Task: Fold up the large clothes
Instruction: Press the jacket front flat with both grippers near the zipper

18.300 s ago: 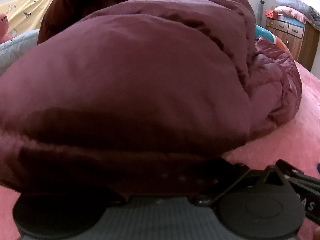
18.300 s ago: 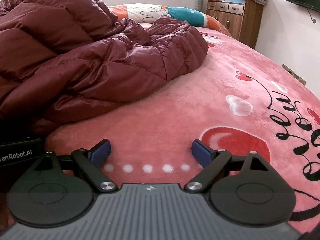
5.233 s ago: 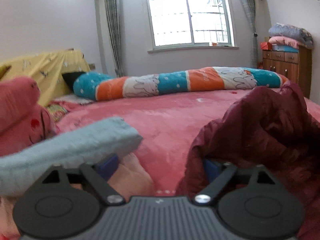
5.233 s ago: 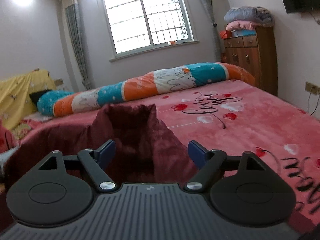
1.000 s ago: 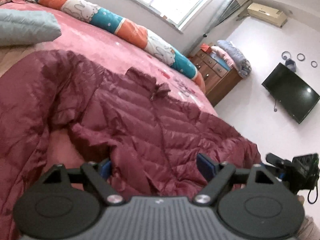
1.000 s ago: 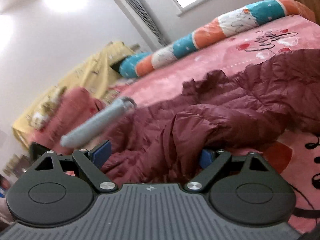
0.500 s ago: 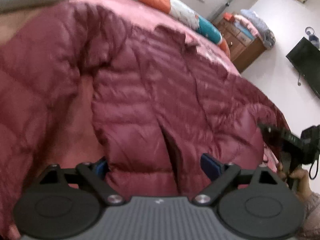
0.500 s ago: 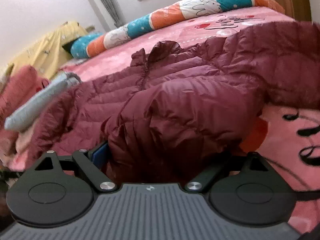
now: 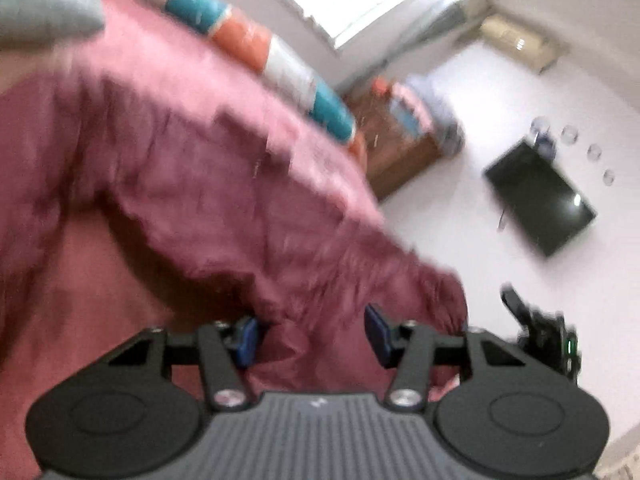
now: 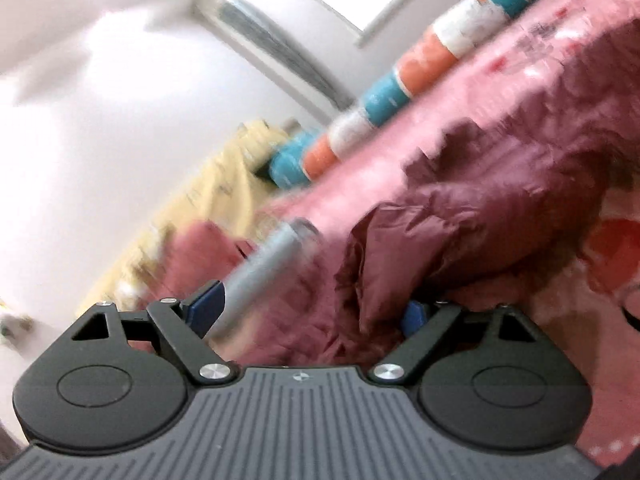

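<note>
The bed (image 10: 532, 40), under a pink plush cover with red hearts, fills the lower right of the right wrist view and the left of the left wrist view; both pictures are tilted and blurred. Across it lies the maroon down jacket (image 9: 208, 200), spread from about 9 o'clock to 4 o'clock in the left wrist view, its lower edge bunched at the blue pads. In the right wrist view the same jacket (image 10: 500, 208) is heaped from 6 o'clock up toward 2 o'clock, a puffy fold rising just ahead of the pads.

A long bolster pillow (image 10: 400, 88) in teal, orange and white bands runs along the far side of the bed. A yellow cloth (image 10: 200, 208) drapes something at 9 o'clock in the right wrist view. A dark flat television (image 9: 540, 200) hangs on the white wall at 3 o'clock in the left wrist view, with a brown wooden dresser (image 9: 400, 160) nearer the bed. A grey folded cloth (image 9: 44, 12) sits at 10 o'clock.

The left gripper (image 9: 312, 334) is released, its pads apart with jacket fabric lying loosely between them. The right gripper (image 10: 308, 312) is also spread wide, jacket fabric between its pads, not pinched. The right gripper's body (image 9: 540, 332) shows at 4 o'clock in the left wrist view.
</note>
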